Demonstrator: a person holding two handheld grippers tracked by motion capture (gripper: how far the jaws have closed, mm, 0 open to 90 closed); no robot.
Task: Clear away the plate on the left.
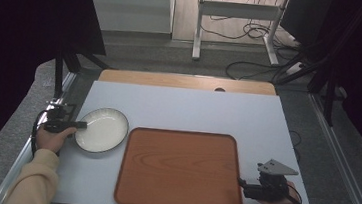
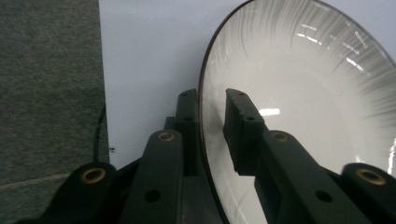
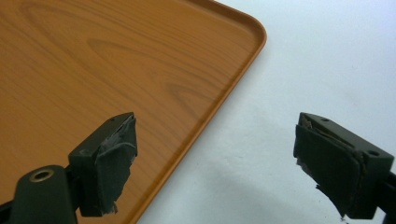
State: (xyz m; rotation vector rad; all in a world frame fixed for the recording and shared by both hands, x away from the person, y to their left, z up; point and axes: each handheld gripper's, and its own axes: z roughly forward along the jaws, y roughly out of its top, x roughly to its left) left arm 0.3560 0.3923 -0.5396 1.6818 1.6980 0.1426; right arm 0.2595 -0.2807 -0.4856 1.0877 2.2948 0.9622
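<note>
A white plate [image 1: 102, 129] with a dark rim lies on the table left of a wood-grain tray [image 1: 177, 169]. My left gripper [image 1: 84, 125] reaches in from the left and is shut on the plate's near-left rim. In the left gripper view the plate [image 2: 303, 116] rim runs between the jaws of the left gripper [image 2: 212, 100], one under its outer side and one on its inner face. My right gripper [image 1: 241, 183] rests at the tray's near right corner. In the right gripper view it [image 3: 215, 135] stands open, straddling the tray [image 3: 93, 60] edge with nothing gripped.
The pale table [image 1: 183, 107] has a wooden strip [image 1: 186, 81] along its far edge. Metal rails [image 1: 23, 152] run close along both sides, the left one right beside my left hand. Desk legs and cables [image 1: 246, 33] lie on the floor beyond.
</note>
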